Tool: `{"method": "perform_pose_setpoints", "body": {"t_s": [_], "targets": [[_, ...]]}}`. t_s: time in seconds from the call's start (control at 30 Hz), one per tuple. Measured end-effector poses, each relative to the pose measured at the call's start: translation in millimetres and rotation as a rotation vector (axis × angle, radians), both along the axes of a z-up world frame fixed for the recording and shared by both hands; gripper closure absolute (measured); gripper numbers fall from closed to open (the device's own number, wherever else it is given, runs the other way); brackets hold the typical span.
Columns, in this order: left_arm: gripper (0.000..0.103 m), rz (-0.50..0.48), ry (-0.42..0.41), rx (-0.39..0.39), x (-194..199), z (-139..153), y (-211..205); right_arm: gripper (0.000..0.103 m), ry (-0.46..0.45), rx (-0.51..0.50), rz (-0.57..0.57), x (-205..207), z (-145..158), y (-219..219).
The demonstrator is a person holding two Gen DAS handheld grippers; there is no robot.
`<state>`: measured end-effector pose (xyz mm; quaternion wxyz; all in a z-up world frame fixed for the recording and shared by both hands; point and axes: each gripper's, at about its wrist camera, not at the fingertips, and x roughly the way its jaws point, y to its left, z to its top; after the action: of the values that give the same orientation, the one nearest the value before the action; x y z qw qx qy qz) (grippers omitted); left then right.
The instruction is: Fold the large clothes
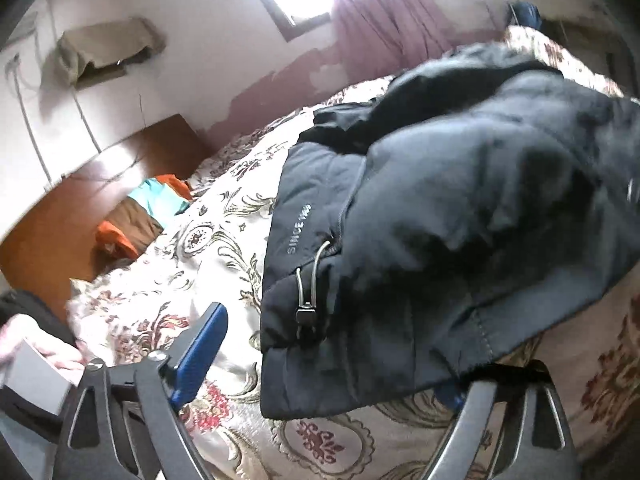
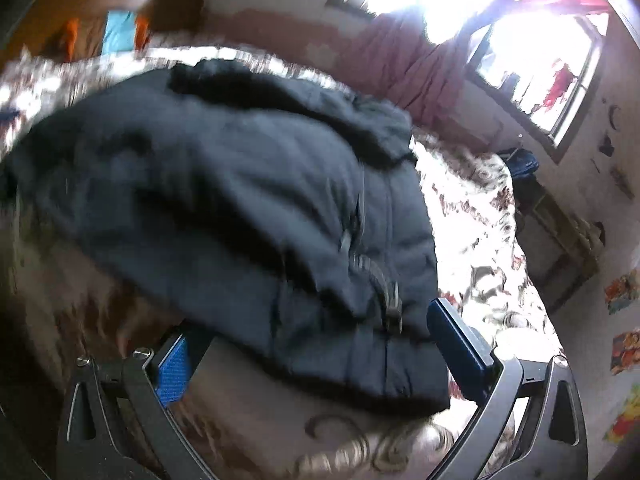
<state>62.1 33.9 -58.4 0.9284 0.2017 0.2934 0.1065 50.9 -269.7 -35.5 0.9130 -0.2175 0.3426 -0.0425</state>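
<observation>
A dark navy padded jacket [image 1: 460, 216] lies bunched on the patterned bedspread [image 1: 192, 264]; a drawcord with a toggle [image 1: 306, 308] hangs at its hem. My left gripper [image 1: 324, 376] stands open at the hem. Its left blue pad [image 1: 200, 352] is clear of the cloth, and its right finger [image 1: 472, 400] is partly hidden under the jacket's edge. In the blurred right wrist view the same jacket [image 2: 240, 200] fills the middle. My right gripper [image 2: 316, 354] is open, with the jacket's lower corner lying between its two blue pads [image 2: 460, 340].
The bed runs back to a wall with a bright window and pink curtain [image 1: 384, 20]. A wooden headboard [image 1: 80, 208] and orange, teal and brown cloth [image 1: 144, 216] lie at the left. A hand [image 1: 36, 344] shows at the lower left. Posters [image 2: 622, 320] hang on the right wall.
</observation>
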Motion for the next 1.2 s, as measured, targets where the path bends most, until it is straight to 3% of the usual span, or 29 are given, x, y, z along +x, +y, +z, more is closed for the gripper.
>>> {"method": "perform_pose_setpoints", "body": {"t_s": [0.17, 0.37, 0.43, 0.5, 0.53, 0.6, 0.63, 0.7, 0.83, 1.0, 1.2], "targets": [[0.028, -0.011, -0.031, -0.031, -1, 13, 1, 0.002, -0.001, 0.006, -0.032, -9, -3, -19], [0.033, -0.035, -0.041, -0.029, 1, 22, -4, 0.004, -0.128, -0.103, -0.096, -5, 0, -18], [0.038, -0.046, -0.034, -0.029, 2, 24, -5, 0.02, -0.15, -0.062, -0.091, -6, 4, -20], [0.047, -0.058, -0.02, -0.048, 3, 26, -5, 0.047, -0.156, -0.017, -0.058, -9, 8, -20], [0.051, -0.069, -0.011, -0.061, 3, 27, -5, 0.053, -0.16, -0.014, -0.037, -12, 9, -17], [0.067, -0.094, 0.005, -0.064, 3, 28, -9, 0.08, -0.151, -0.007, 0.002, -15, 8, -12], [0.07, -0.101, 0.005, -0.057, 2, 29, -12, 0.081, -0.149, -0.004, 0.01, -15, 8, -9], [0.086, -0.131, 0.007, -0.057, 0, 32, -17, 0.09, -0.154, 0.017, 0.014, -17, 12, -8], [0.092, -0.147, -0.017, -0.094, -5, 48, -17, 0.094, -0.209, 0.103, -0.001, -28, 33, -14], [0.095, -0.172, -0.073, -0.153, -20, 77, -10, 0.096, -0.316, 0.1, 0.009, -61, 67, -6], [0.095, -0.202, -0.075, -0.173, -58, 103, 0, 0.097, -0.373, 0.114, 0.007, -117, 99, 1]]}}
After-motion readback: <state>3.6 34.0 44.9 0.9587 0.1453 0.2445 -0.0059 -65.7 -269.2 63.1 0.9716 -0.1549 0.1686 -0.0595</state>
